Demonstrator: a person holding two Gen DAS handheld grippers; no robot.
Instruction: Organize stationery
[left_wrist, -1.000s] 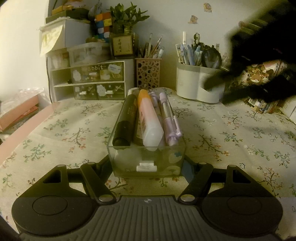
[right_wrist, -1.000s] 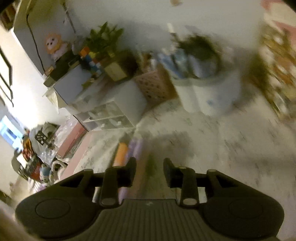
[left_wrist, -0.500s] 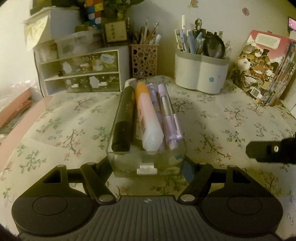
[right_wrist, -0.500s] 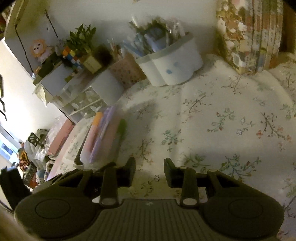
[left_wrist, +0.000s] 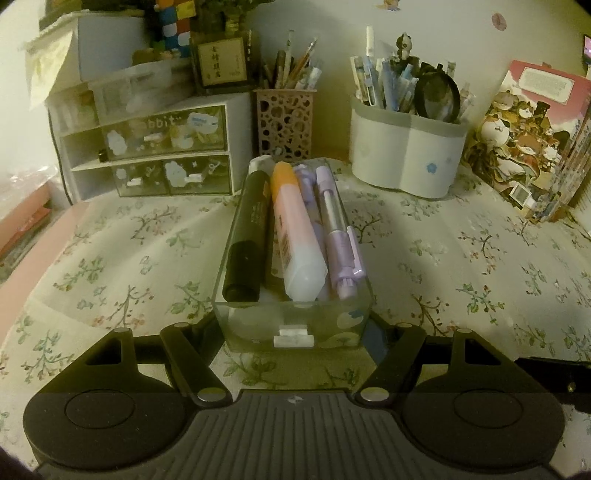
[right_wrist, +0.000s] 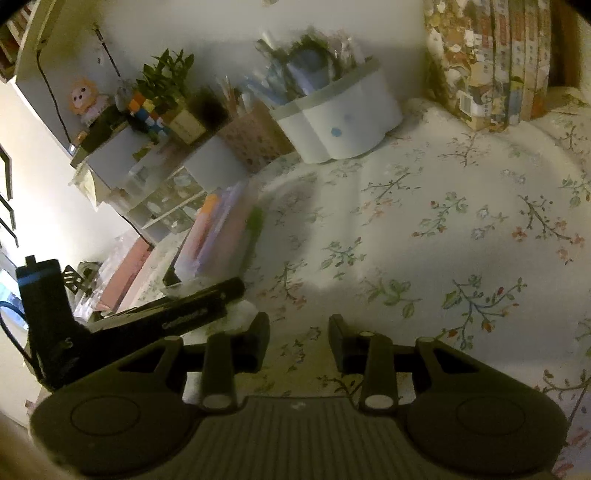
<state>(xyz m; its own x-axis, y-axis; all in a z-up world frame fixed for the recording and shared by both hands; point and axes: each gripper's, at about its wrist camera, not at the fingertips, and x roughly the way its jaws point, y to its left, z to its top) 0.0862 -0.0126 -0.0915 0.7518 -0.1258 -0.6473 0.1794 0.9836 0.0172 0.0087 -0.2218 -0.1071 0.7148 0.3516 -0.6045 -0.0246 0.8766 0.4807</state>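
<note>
Gripping the near end of a clear plastic drawer tray (left_wrist: 291, 328) from both sides, the left gripper (left_wrist: 293, 332) has its jaws pressed on the tray's walls. The tray sits on the floral tablecloth (left_wrist: 461, 266), its long axis running straight away toward a perforated pen cup (left_wrist: 286, 123). Inside lie a black marker (left_wrist: 247, 236), an orange-capped pink highlighter (left_wrist: 295, 229) and a lilac mechanical pencil (left_wrist: 338, 232), all lengthwise, blunt ends nearest the camera. A white pen holder (left_wrist: 404, 162) stands far right.

From the right wrist, the right gripper (right_wrist: 299, 343) hangs over bare tablecloth (right_wrist: 424, 229), jaws partly apart with nothing between them. The tray (right_wrist: 218, 236) lies to its left, blurred, angled toward the drawer cabinet (right_wrist: 166, 195).
</note>
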